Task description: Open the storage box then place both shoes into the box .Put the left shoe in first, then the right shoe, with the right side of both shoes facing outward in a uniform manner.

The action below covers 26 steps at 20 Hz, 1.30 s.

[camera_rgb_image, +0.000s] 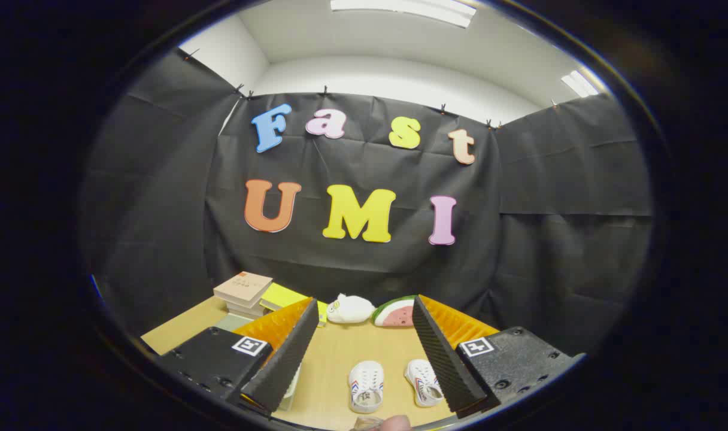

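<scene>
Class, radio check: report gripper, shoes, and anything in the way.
Gripper open, holding nothing, above the table. Two white shoes side by side on the table between the fingers. Plush toy, watermelon toy, stacked books beyond; path clear.

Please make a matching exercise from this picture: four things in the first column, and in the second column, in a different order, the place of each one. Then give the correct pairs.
Things:
1. pair of white shoes
2. watermelon slice toy
3. stack of books
4. white plush toy

Places:
A. at the back of the table, just beside the right finger's tip
B. on the table between the two open fingers of the gripper
C. beyond the left finger, near the booth's wall
D. at the back of the table, just left of the watermelon slice

Pairs: 1-B, 2-A, 3-C, 4-D
</scene>
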Motion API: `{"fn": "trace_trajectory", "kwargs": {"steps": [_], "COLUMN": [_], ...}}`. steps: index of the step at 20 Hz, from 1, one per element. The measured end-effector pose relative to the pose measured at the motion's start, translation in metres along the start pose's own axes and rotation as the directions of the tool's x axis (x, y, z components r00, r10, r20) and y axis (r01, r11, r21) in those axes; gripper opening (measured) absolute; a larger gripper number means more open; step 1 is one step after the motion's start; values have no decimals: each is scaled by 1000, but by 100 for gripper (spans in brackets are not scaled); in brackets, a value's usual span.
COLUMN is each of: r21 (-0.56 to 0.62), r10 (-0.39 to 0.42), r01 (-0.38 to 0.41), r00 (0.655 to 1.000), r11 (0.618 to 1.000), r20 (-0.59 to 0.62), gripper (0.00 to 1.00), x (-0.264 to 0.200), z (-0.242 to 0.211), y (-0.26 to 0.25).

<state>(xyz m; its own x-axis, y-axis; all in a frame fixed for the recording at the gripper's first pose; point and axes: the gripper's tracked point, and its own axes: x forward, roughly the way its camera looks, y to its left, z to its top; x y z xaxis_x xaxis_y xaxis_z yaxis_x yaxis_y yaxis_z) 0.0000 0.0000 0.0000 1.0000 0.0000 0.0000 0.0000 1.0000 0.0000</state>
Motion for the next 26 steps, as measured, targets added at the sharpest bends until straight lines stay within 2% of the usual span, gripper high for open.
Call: {"fn": "trace_trajectory", "kwargs": {"steps": [4,10,15,19,22,24,26], "r21": [-12,59,41,68,100,157,226], "r10": [50,127,163,208,292,362,435], "r01": [-50,-126,-163,-204,-280,-335,-384], "r00": [999,992,987,977,947,912,863], "r11": [999,990,986,977,955,929,895], "r20": [2,-4,-1,-50,-132,-193,-258], "gripper": [100,100,100,100,100,100,100], "x": [4,18,28,35,40,40,37], "z": [2,7,12,-3,-27,-49,-76], "y": [14,37,35,26,27,30,37]}}
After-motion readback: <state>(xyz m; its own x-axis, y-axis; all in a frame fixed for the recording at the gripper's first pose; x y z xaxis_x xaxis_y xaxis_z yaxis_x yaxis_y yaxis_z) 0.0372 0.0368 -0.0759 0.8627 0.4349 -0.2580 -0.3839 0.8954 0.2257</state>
